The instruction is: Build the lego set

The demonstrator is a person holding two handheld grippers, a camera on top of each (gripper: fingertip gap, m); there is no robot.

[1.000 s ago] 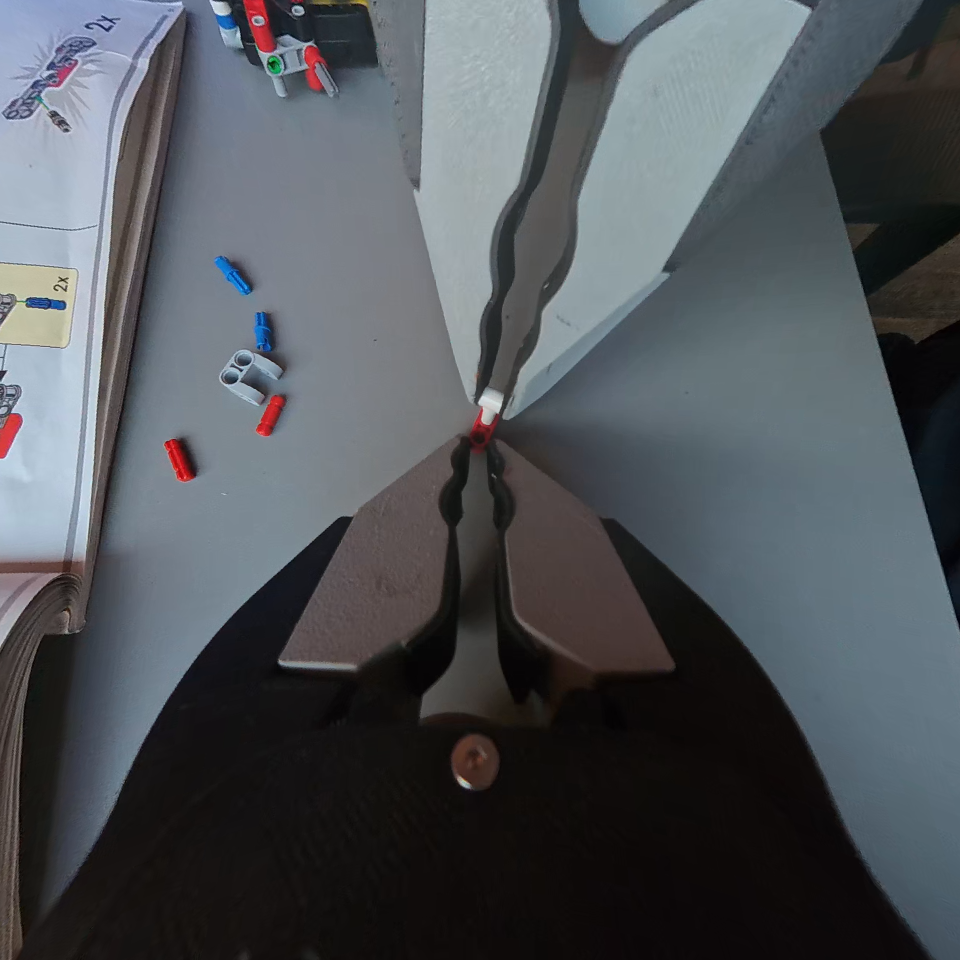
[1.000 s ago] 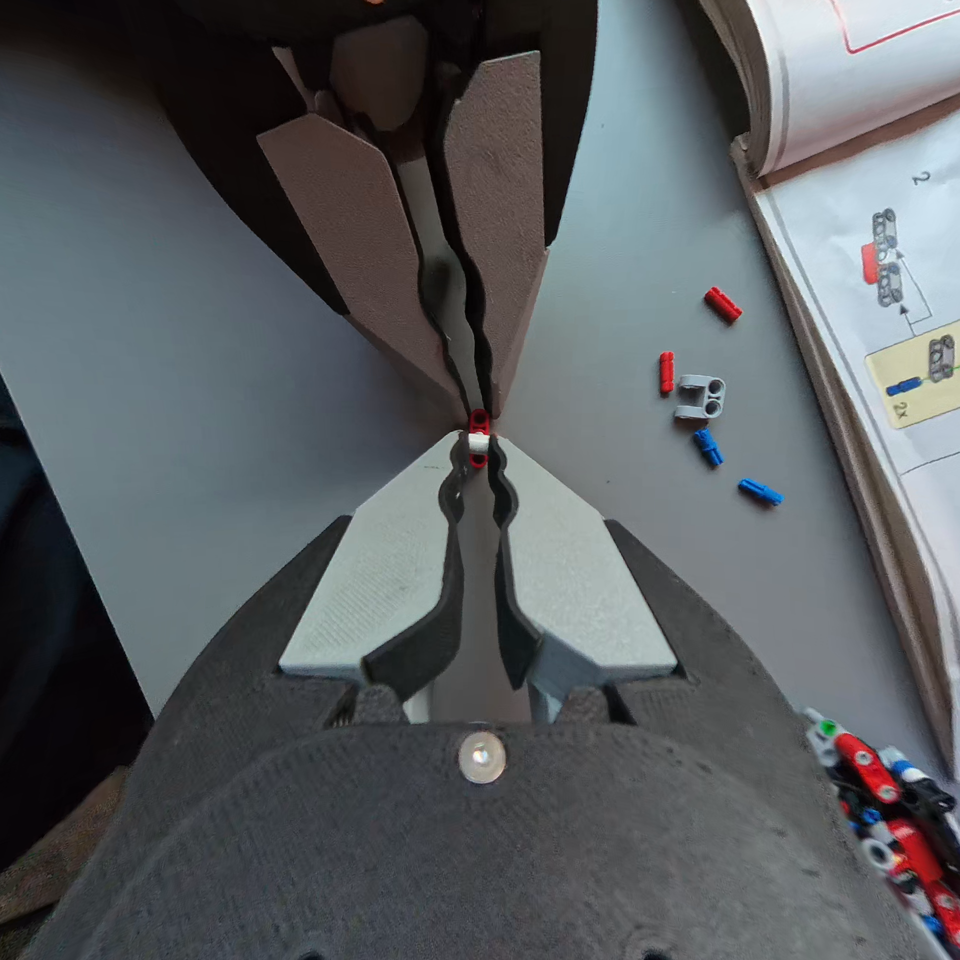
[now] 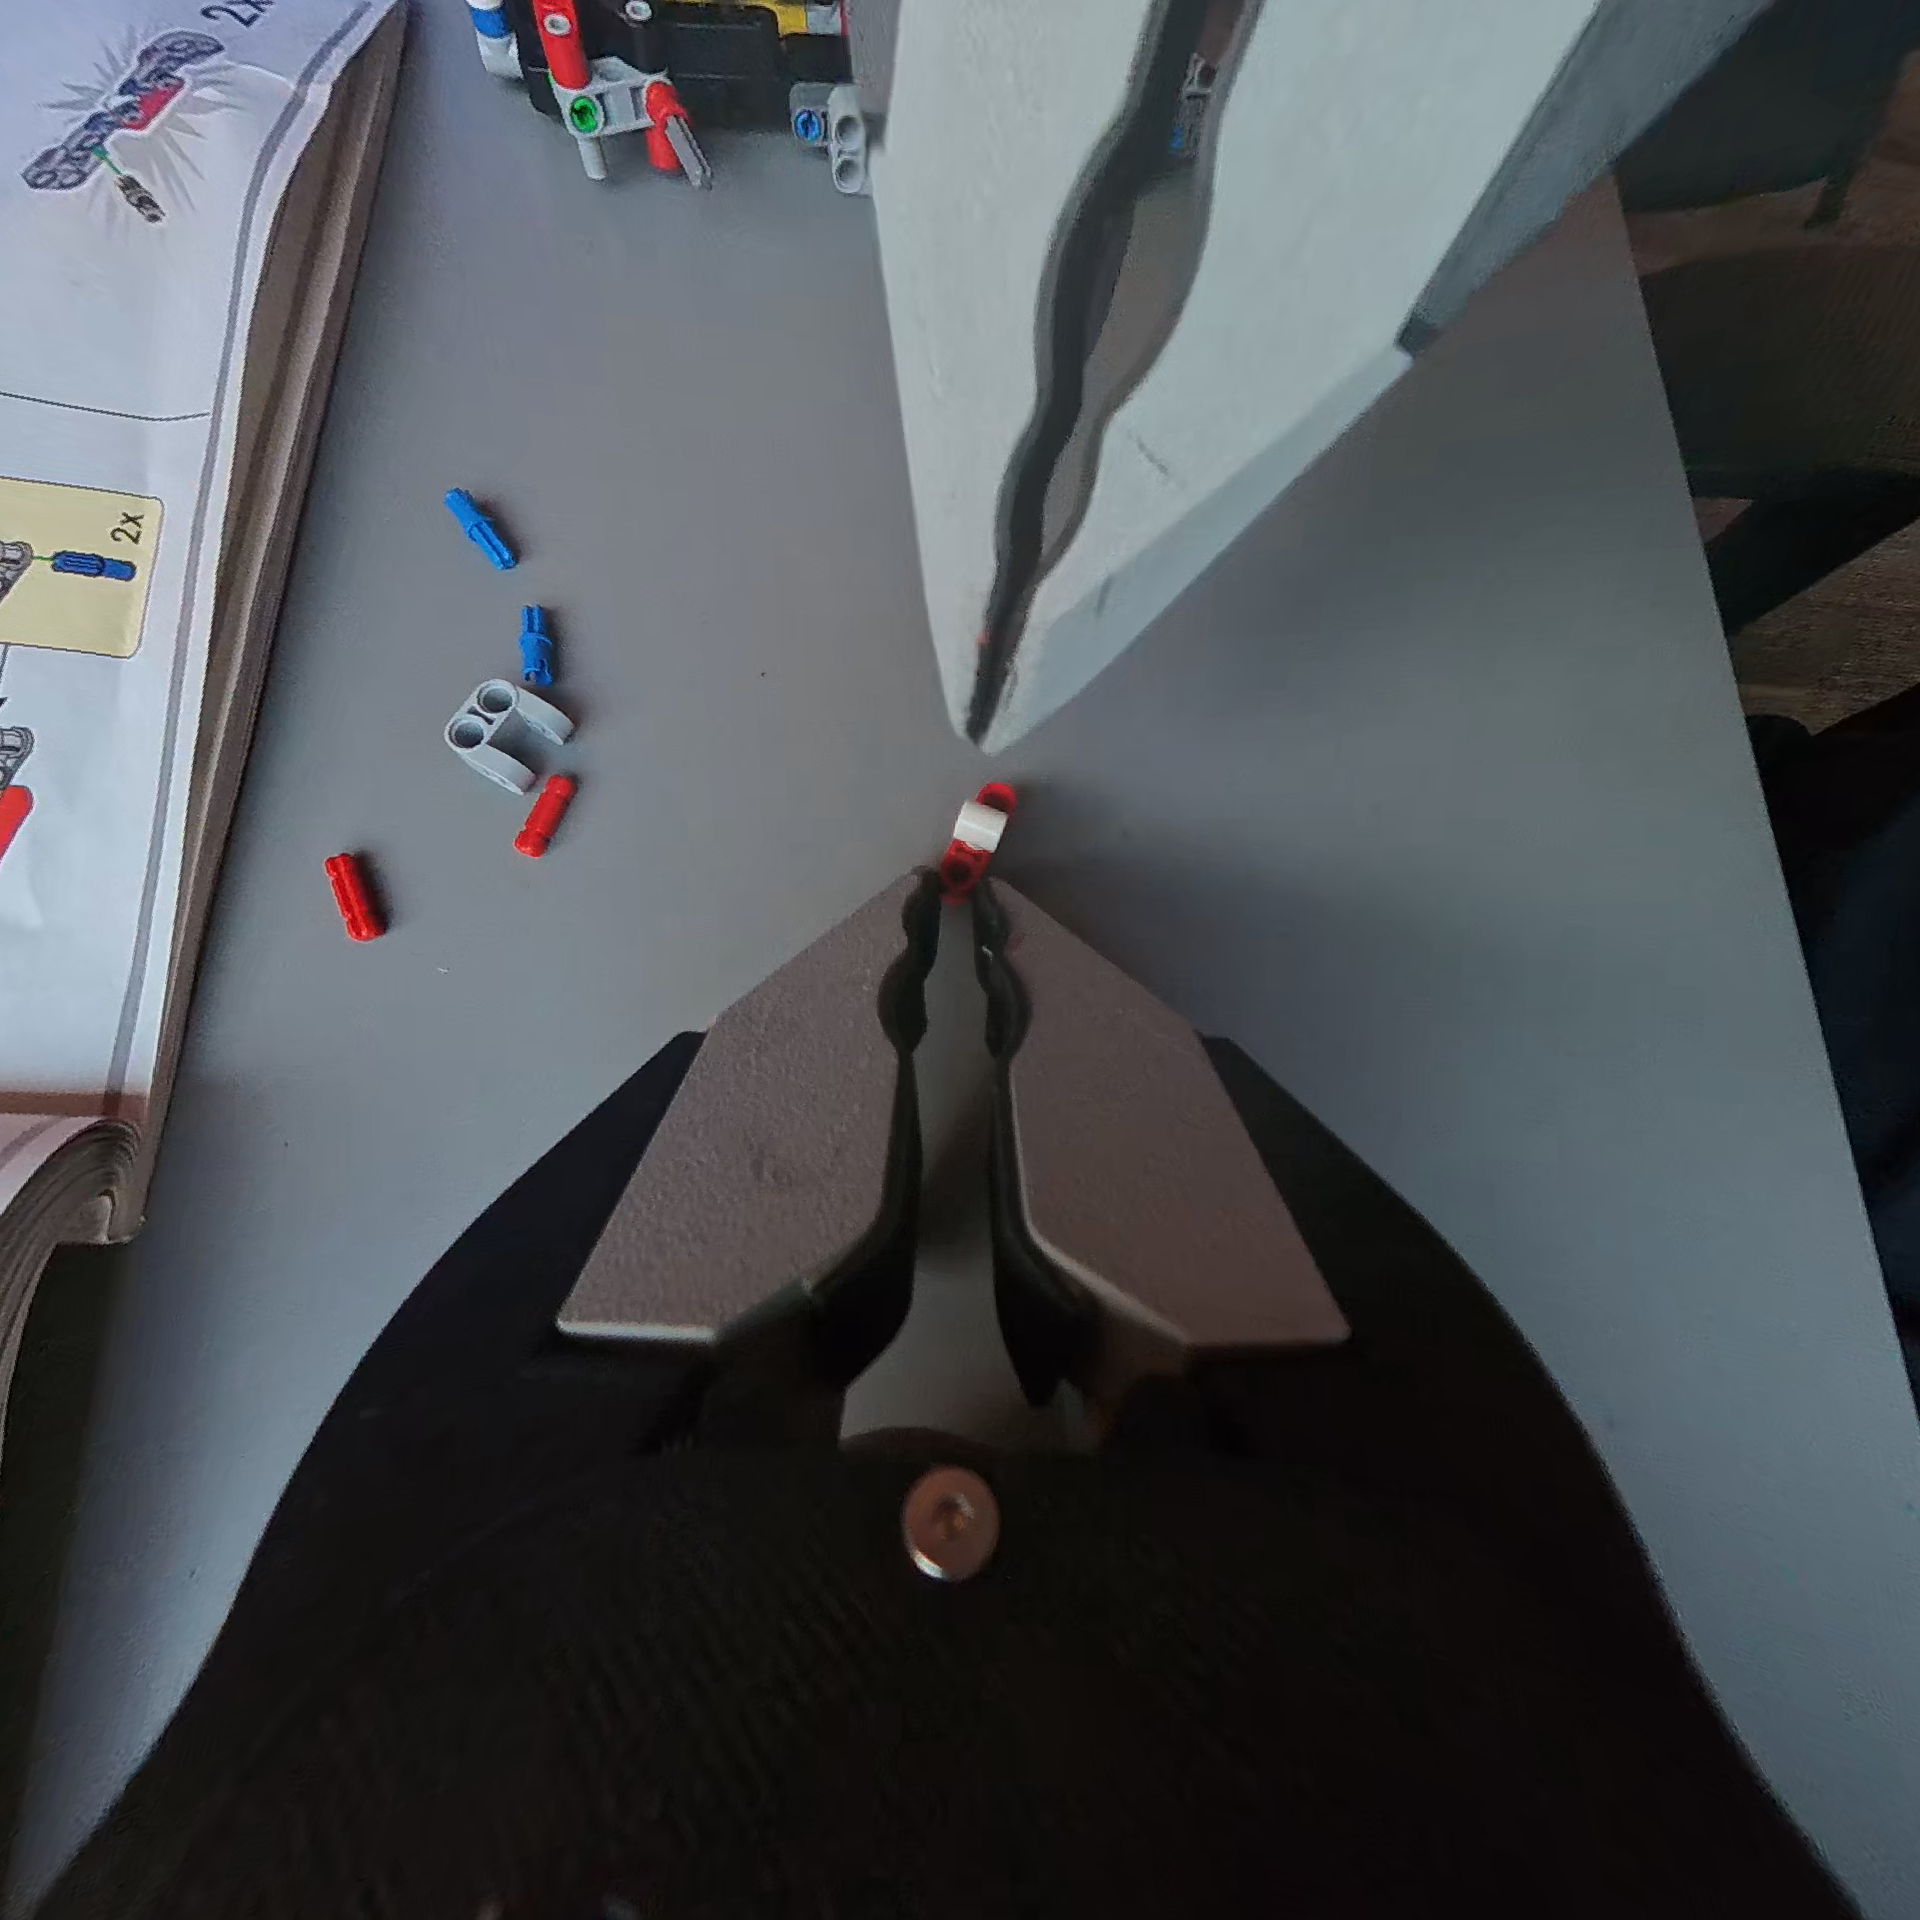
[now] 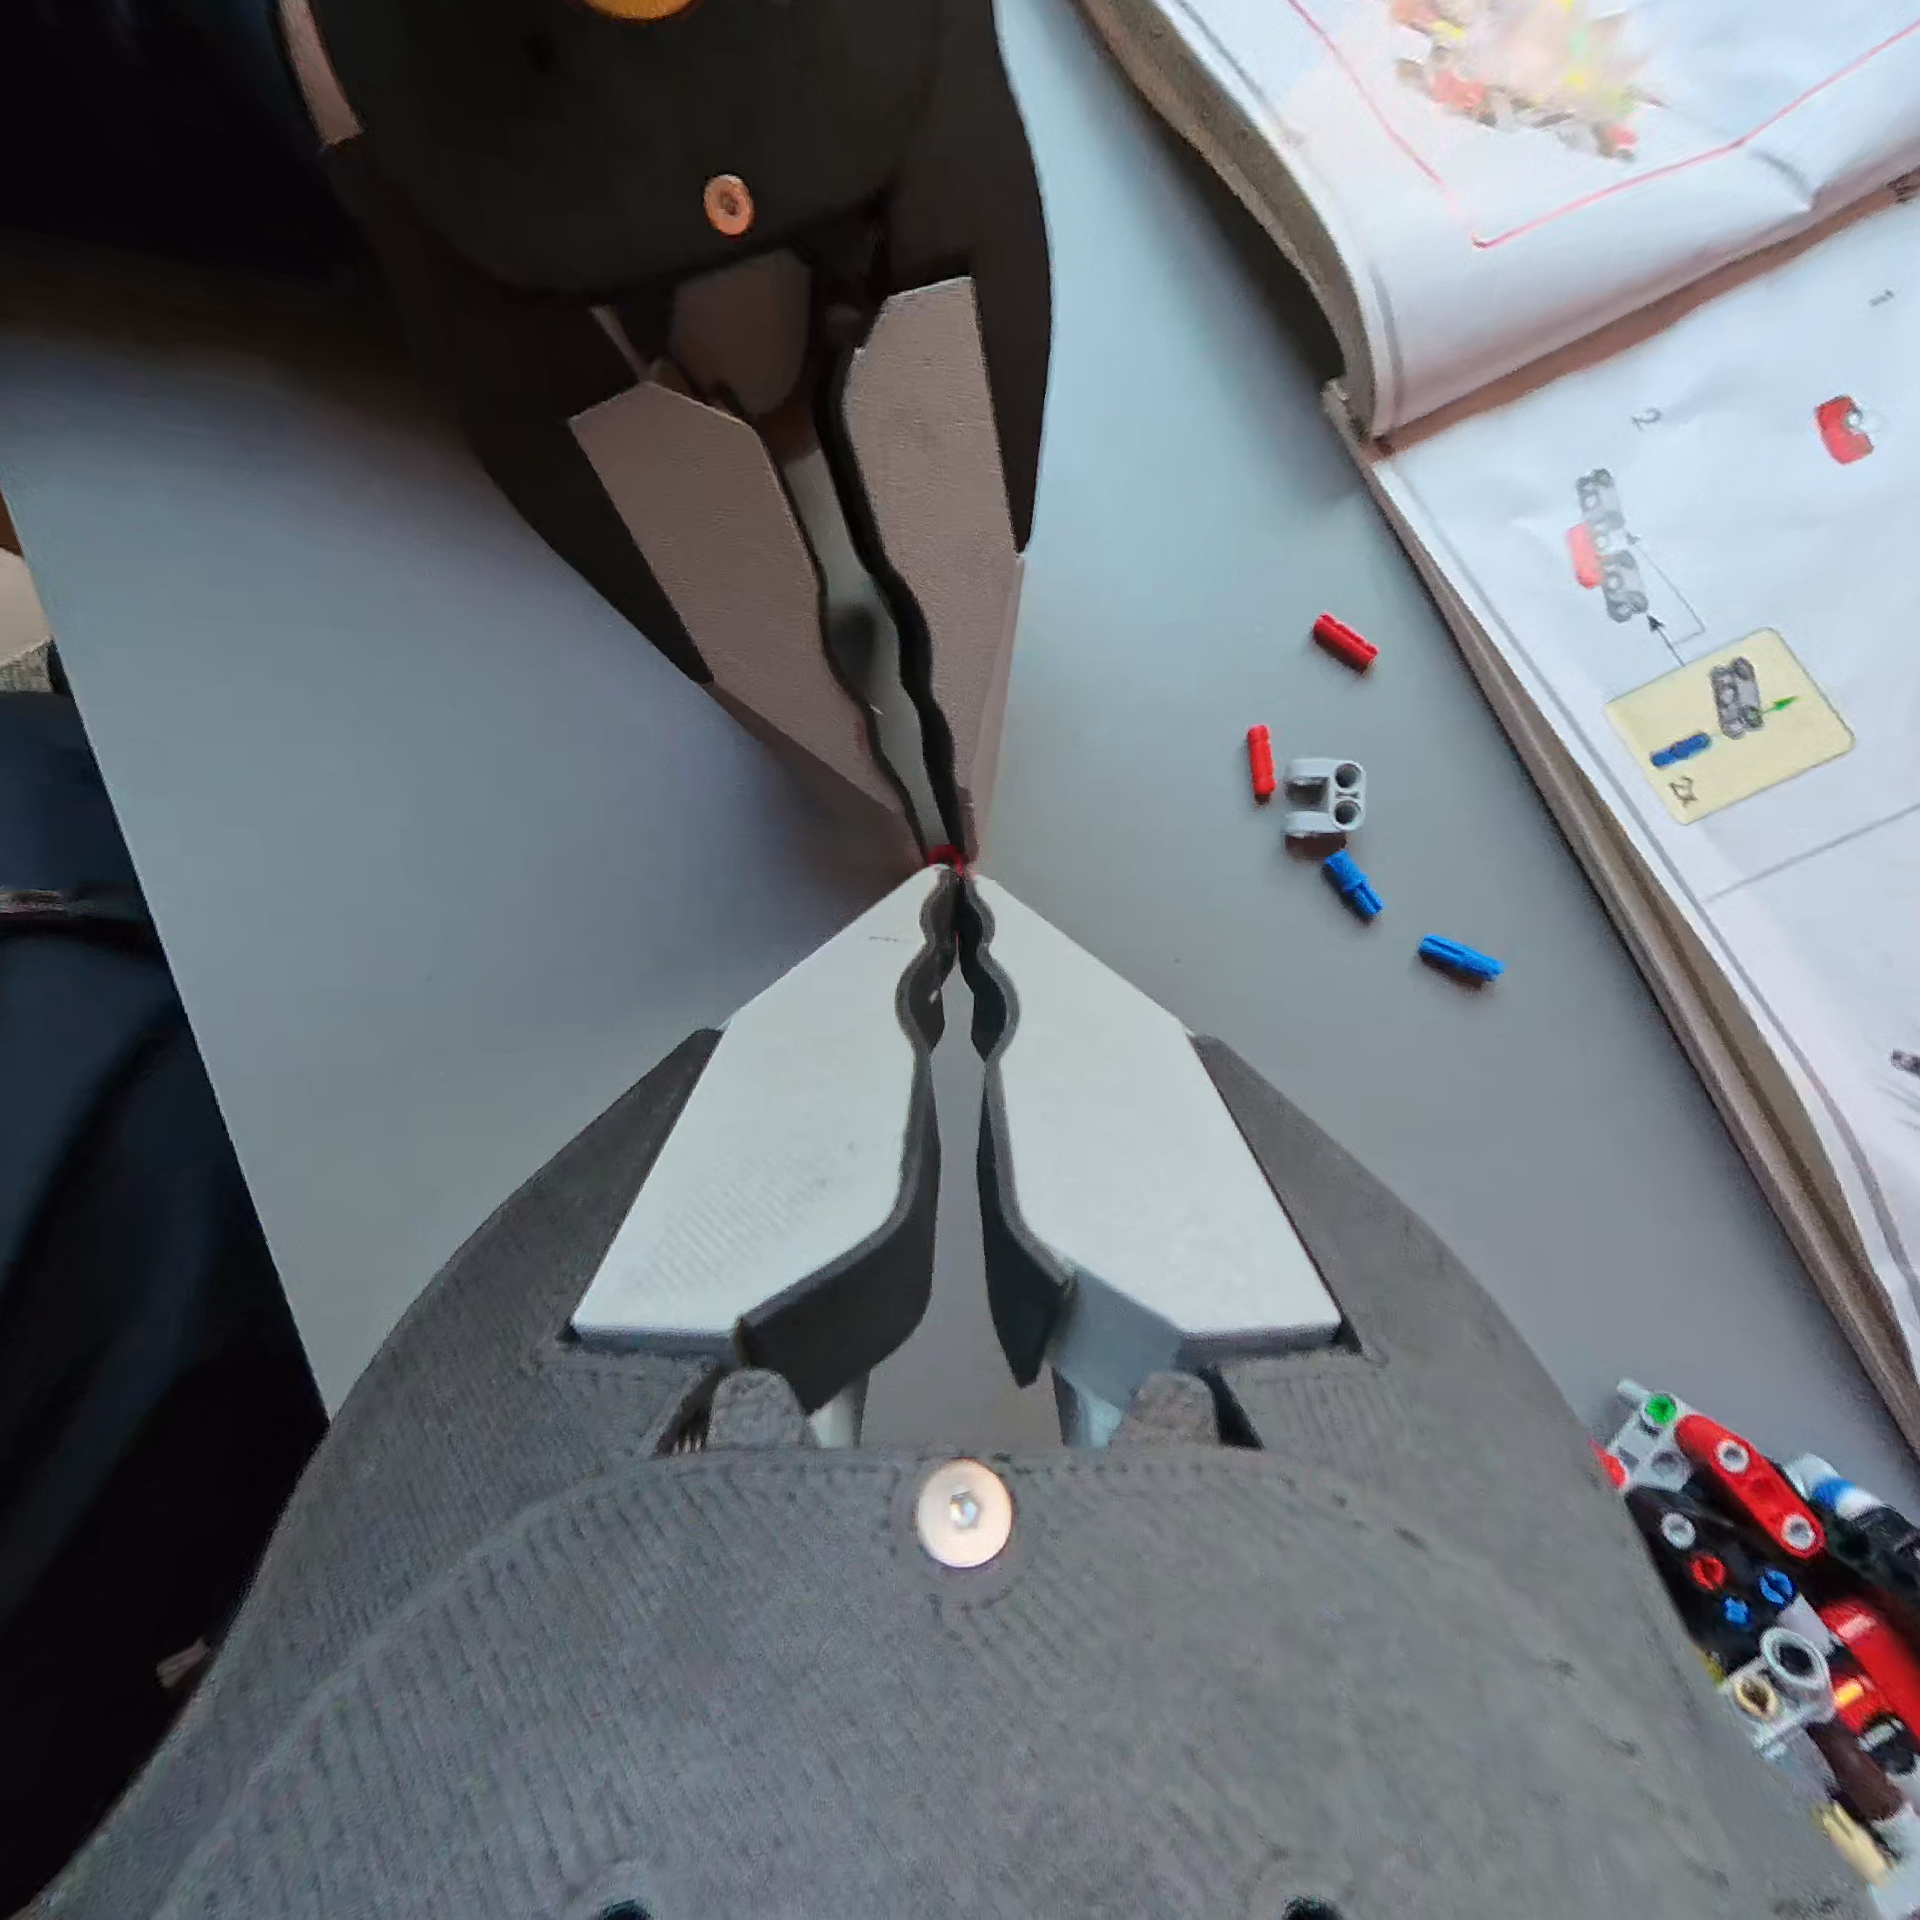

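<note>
My left gripper (image 3: pixel 958 891) is shut on the end of a small red connector (image 3: pixel 961 871) that carries a white sleeve (image 3: pixel 982 831), held just above the grey table (image 3: pixel 1351 935). My right gripper (image 4: pixel 951 883) is shut with nothing between its pads. In the left wrist view its pale fingertips (image 3: pixel 982 722) stand a short way beyond the red piece, not touching it. In the right wrist view only a bit of the red connector (image 4: pixel 943 855) shows, at the left gripper's brown fingertips (image 4: pixel 914 800).
Two blue pins (image 3: pixel 481 530), a grey double connector (image 3: pixel 506 732) and two red pins (image 3: pixel 545 816) lie loose to the left. An open instruction booklet (image 3: pixel 104 416) lies at the left edge. A partly built brick model (image 3: pixel 644 73) stands at the far side. My two grippers' fingertips are within a few centimetres of each other.
My right gripper was pinching the white sleeve. It has come off it, drawn back a little and its pads have come together on air. The left gripper keeps the red piece.
</note>
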